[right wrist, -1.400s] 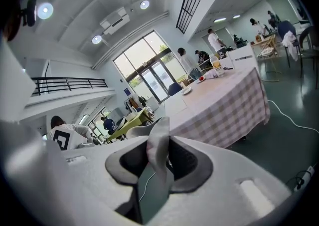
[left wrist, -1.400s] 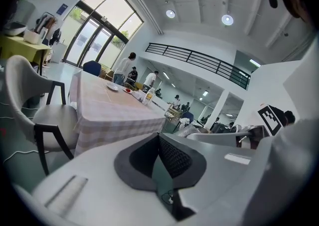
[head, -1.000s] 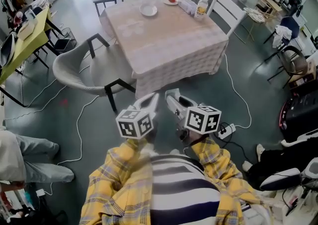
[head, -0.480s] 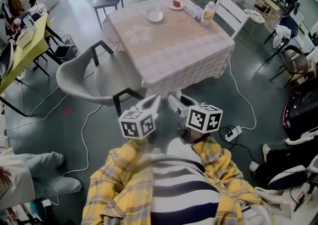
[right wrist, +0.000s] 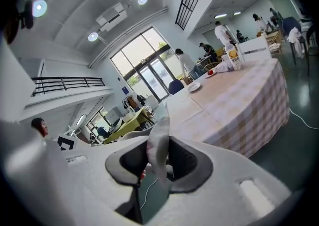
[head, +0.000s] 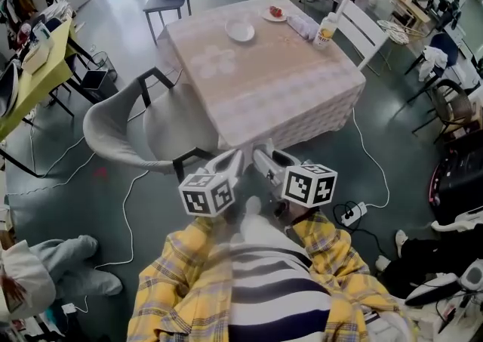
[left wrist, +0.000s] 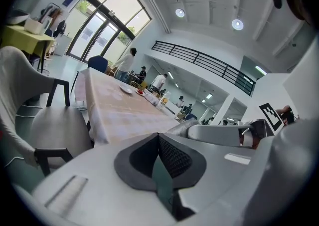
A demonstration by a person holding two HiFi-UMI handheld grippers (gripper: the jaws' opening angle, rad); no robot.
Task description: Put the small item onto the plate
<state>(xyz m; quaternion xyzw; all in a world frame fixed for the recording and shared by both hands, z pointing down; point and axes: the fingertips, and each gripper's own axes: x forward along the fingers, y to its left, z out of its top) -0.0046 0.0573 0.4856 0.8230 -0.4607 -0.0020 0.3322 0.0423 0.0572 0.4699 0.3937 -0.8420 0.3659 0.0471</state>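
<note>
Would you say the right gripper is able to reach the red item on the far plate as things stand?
Probably not: the right gripper is held by the near corner of the table, and the red item sits at its far side. Nothing blocks the way.

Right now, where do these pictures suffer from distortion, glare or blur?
Head view: wide-angle bending toward the edges, the table sharp, the striped shirt at the bottom slightly soft. Left gripper view: strong fisheye with dark corners, the ceiling lamps flaring. Right gripper view: the same fisheye and dark rim, the windows washed out by daylight.
</note>
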